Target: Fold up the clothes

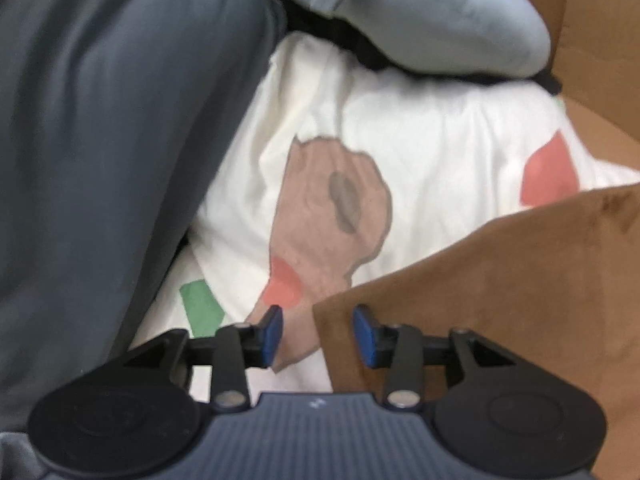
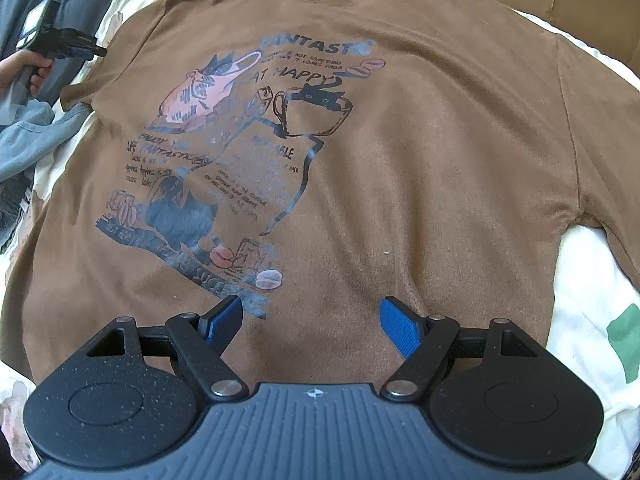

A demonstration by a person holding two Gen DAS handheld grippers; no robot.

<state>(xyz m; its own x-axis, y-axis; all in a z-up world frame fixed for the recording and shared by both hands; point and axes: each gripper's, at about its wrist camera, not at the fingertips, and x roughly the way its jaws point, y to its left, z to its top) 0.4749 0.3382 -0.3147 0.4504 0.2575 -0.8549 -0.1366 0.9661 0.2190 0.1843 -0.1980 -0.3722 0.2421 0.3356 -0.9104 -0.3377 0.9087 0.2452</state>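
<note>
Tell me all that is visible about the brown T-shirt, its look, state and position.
The brown T-shirt lies spread flat, front up, on a white patterned sheet. It looks like soft knit cotton, with a round neck, a small white neck label and short sleeves. A faded print of cats, a cup, coffee beans and words such as "FANTASTIC" covers the chest. The right gripper hangs open above its lower part; the left gripper, open, is at one sleeve edge.

Each gripper, left gripper and right gripper, has black linkage arms, silver rivets, blue ribbed pads, round black discs and a ridged grey-blue body at frame bottom.
</note>
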